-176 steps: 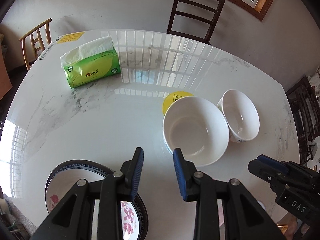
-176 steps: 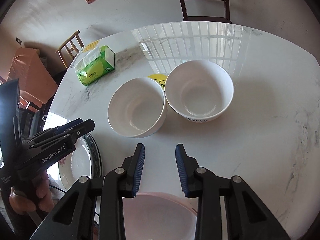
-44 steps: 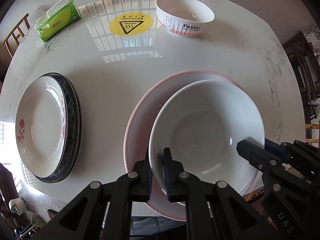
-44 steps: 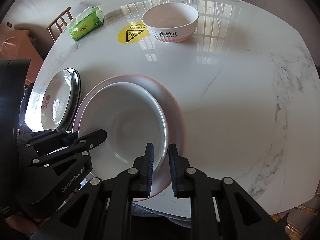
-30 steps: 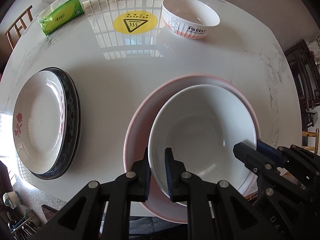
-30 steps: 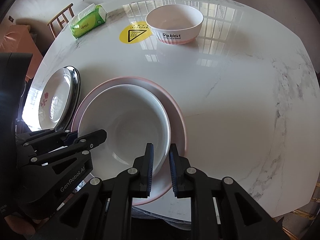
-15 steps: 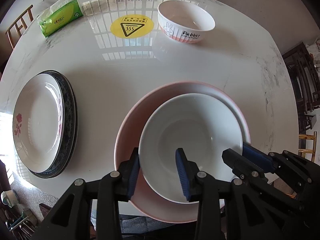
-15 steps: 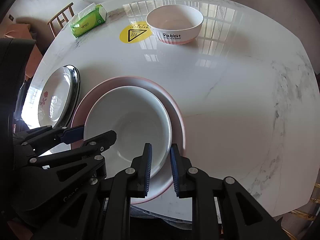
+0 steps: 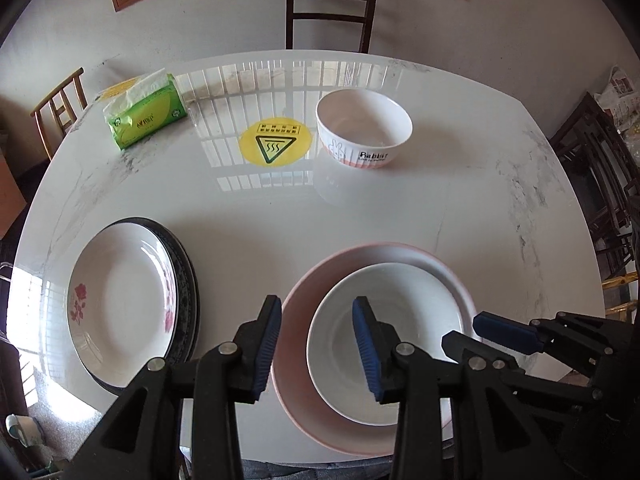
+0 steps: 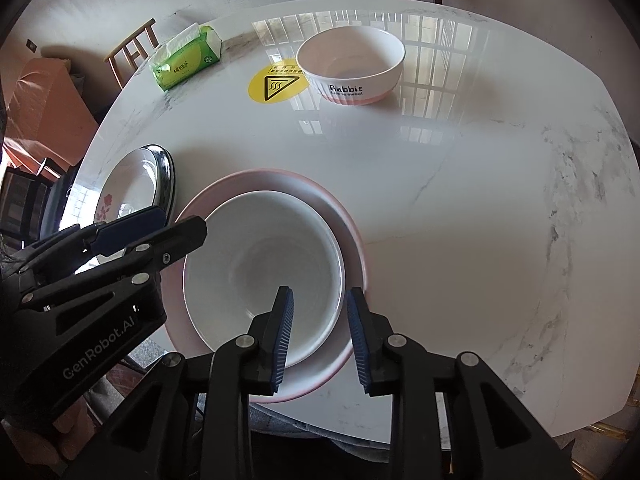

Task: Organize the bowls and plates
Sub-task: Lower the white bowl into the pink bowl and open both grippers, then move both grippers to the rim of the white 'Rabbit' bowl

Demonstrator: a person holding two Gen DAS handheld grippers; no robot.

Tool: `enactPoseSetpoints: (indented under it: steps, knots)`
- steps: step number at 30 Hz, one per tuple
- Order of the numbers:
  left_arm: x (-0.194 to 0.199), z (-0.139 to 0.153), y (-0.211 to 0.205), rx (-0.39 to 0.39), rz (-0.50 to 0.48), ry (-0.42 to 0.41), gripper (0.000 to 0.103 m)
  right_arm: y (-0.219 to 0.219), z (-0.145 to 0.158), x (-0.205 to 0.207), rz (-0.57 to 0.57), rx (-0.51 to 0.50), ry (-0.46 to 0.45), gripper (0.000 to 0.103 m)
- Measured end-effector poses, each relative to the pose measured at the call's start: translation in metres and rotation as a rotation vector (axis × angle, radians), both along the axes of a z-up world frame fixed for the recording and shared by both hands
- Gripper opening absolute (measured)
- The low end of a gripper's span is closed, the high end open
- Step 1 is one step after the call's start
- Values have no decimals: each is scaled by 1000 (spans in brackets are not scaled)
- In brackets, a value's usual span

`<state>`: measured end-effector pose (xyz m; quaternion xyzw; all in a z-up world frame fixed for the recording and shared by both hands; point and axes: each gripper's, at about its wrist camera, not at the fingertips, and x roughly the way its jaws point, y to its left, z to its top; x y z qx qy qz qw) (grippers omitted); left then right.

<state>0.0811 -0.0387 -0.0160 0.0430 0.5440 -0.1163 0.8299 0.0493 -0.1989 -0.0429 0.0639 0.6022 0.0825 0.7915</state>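
Sitting inside the pink plate (image 9: 304, 312) is the white bowl (image 9: 404, 320), and we take that plate, near the table's front edge, as our landmark. Our left gripper (image 9: 316, 344) hangs above the plate's left side with its jaws apart: one blue pad is outside the plate's rim, the other is over the bowl's hollow, and neither presses on the bowl wall between them. Our right gripper (image 10: 320, 336) straddles the bowl's rim on the plate's right side; its jaws have just been opening, and both blue pads now stand clear of the rim, so nothing is clamped. In the left wrist view the right gripper (image 9: 480, 334) shows at the plate's right edge, and in the right wrist view the left gripper (image 10: 176, 224) reaches in over the plate's left edge.

Just left of the pink plate lies a stack of two plates: a white plate with red flowers (image 9: 116, 304) on top of a dark-rimmed plate (image 9: 188, 280). The stack is close to the pink plate, but we cannot tell whether they touch. Well beyond the pink plate, toward the far side of the marble table (image 9: 480, 200), stands the rabbit bowl (image 9: 364, 130), upright and empty. Just left of that bowl is a round yellow warning sticker (image 9: 274, 144). Farther left of the sticker, far from the pink plate, lies a green tissue pack (image 9: 144, 118).
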Motion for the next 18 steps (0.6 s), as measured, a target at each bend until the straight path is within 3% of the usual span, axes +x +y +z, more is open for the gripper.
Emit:
enactPoseSetpoints:
  steps: [8,18]
  knots:
    - [11,1,15,-17,15,0,38,-20,14,-1,-18,24,-53,32]
    - [56,-18,41,10,109,43,38,-53,3,25,-68,29,-35,33]
